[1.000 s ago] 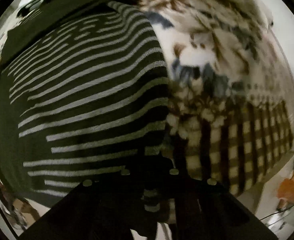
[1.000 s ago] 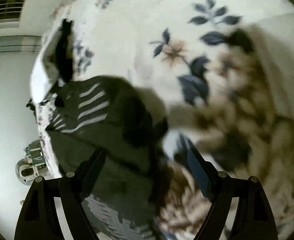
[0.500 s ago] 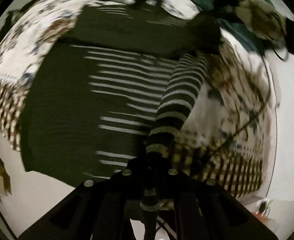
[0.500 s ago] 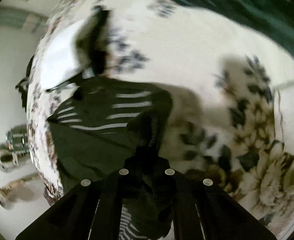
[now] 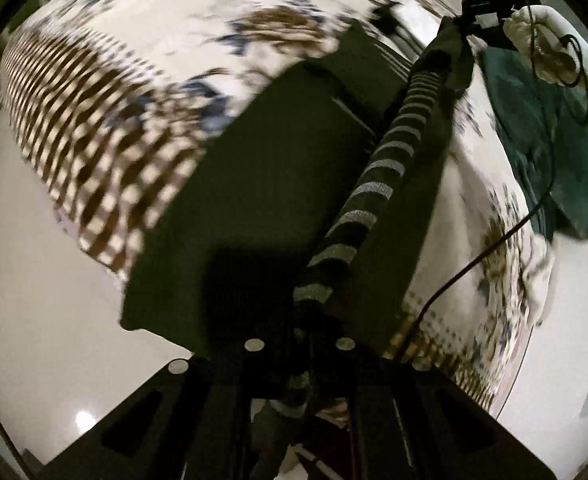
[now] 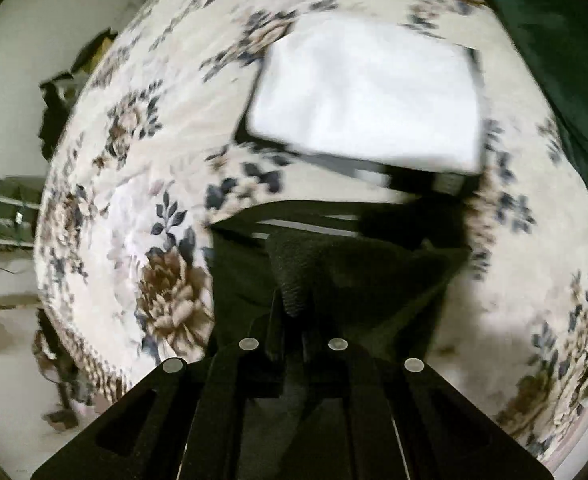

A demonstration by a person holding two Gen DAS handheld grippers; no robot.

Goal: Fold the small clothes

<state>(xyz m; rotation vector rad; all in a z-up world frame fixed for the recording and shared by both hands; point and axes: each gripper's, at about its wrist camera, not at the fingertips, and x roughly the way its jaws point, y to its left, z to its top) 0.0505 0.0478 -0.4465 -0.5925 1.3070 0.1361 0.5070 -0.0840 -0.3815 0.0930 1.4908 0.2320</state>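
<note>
A floral bedspread (image 6: 133, 240) covered the bed, a folded white cloth (image 6: 366, 96) lying on it. The left gripper (image 5: 300, 344) was clamped on the dark striped garment (image 5: 253, 184), stretched taut above the bedspread to the right gripper (image 6: 294, 340), likewise clamped on it.

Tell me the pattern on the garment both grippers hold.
Dark green with pale grey stripes on the garment; clearest in the left wrist view.

Left claw (image 5: 300, 344) is gripping, jaws closed, a dark striped garment (image 5: 378, 184). The fabric is stretching taut up to the right claw (image 5: 470, 20) and hanging over a floral bedspread (image 5: 197, 20); a green cloth (image 5: 554, 140) is lying at right.
</note>
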